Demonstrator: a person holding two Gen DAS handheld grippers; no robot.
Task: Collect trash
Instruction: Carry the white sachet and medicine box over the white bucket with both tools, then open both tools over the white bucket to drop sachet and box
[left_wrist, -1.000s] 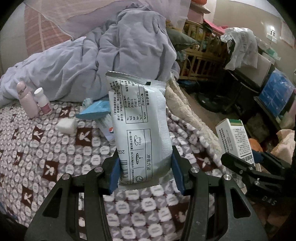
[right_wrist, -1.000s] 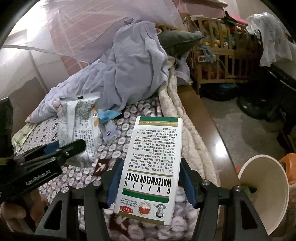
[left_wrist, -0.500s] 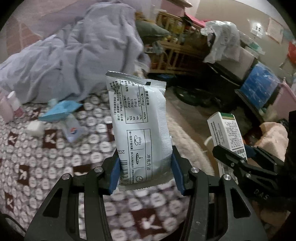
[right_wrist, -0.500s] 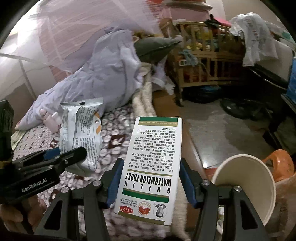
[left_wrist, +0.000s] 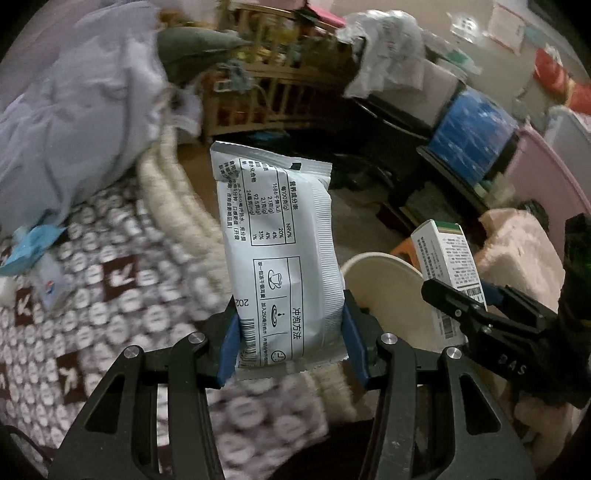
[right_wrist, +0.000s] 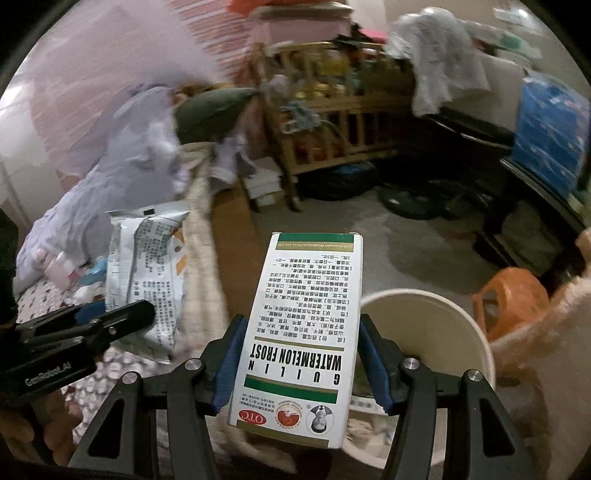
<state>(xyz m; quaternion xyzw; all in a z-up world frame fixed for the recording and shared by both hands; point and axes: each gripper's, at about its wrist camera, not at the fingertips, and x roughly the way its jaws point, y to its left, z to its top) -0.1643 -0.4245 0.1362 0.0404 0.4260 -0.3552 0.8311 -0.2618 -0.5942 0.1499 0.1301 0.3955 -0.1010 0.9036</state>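
Observation:
My left gripper (left_wrist: 291, 339) is shut on a silver-white printed sachet (left_wrist: 277, 251), held upright over the bed's edge. My right gripper (right_wrist: 299, 365) is shut on a white and green medicine box (right_wrist: 303, 332) marked "Watermelon Frost". A cream round bin (right_wrist: 443, 339) stands on the floor just right of the box; in the left wrist view the bin (left_wrist: 391, 291) is right behind the sachet. The sachet (right_wrist: 147, 273) and left gripper (right_wrist: 85, 328) show at the left of the right wrist view; the box (left_wrist: 447, 266) and right gripper (left_wrist: 476, 317) show at the right of the left wrist view.
The bed with a brown patterned blanket (left_wrist: 92, 314) and lilac duvet (left_wrist: 81, 122) lies at left, with a blue wrapper (left_wrist: 33, 243) on it. An orange stool (right_wrist: 517, 299), a wooden crib (right_wrist: 332, 122) and a blue box (left_wrist: 472, 136) stand around the floor.
Both grippers have swung right, away from the bed and toward the floor, carrying the sachet and the box. The cream bin has come closer and now sits just beyond both.

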